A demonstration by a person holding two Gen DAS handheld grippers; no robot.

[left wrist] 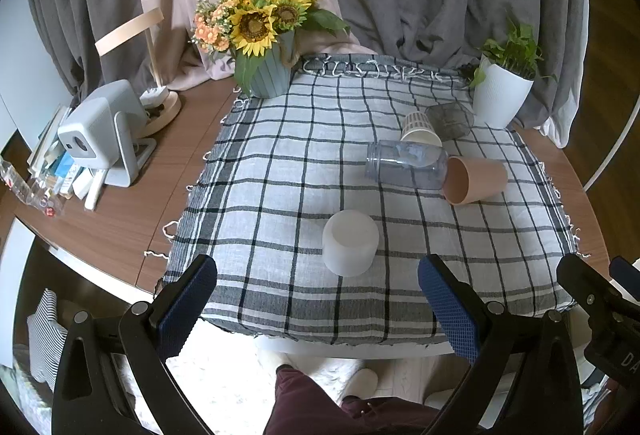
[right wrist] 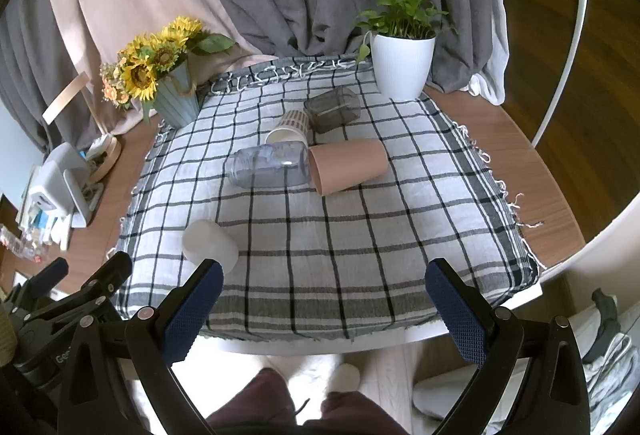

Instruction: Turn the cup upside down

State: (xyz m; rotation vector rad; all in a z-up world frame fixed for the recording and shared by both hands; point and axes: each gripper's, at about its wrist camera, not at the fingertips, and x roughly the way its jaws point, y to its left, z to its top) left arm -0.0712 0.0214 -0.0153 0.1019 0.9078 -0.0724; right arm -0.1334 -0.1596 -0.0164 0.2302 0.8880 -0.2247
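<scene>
**Both grippers back at the near edge, nothing gripped**

Nearest: left gripper [left wrist: 318, 311] and right gripper [right wrist: 324, 313], both held off the near edge of the desk [left wrist: 120, 235], jaws spread wide and empty. Beyond them, a checked cloth [left wrist: 280, 163] covering most of the desk.

Next, toward the near left of the cloth: a white cup [left wrist: 351, 243], standing with what looks like its closed base upward, so probably inverted already, though not certain from these angles.

Farther, right of centre, a cluster lying on their sides: a clear jar [left wrist: 406, 165] with its end against the mouth of a pink cup [left wrist: 476, 179], then a striped paper cup [left wrist: 420, 127] and a dark mesh cup [left wrist: 450, 119] touching behind. Likely the ones left to turn over.

Farthest: a sunflower pot [left wrist: 270, 75] at the far left, a white plant pot [left wrist: 500, 99] at the far right.

Risks from here:
- Crowded cluster; reaching for one piece could knock its neighbours and set them rolling.
- Round bodies on soft, wrinkled cloth; apt to roll off when nudged.
- Thin paper cup; easily crushed by a hard squeeze.
- Smooth jar; may slip mid-turn.
- Uneven cloth; may tip an inverted cup on release.
</scene>
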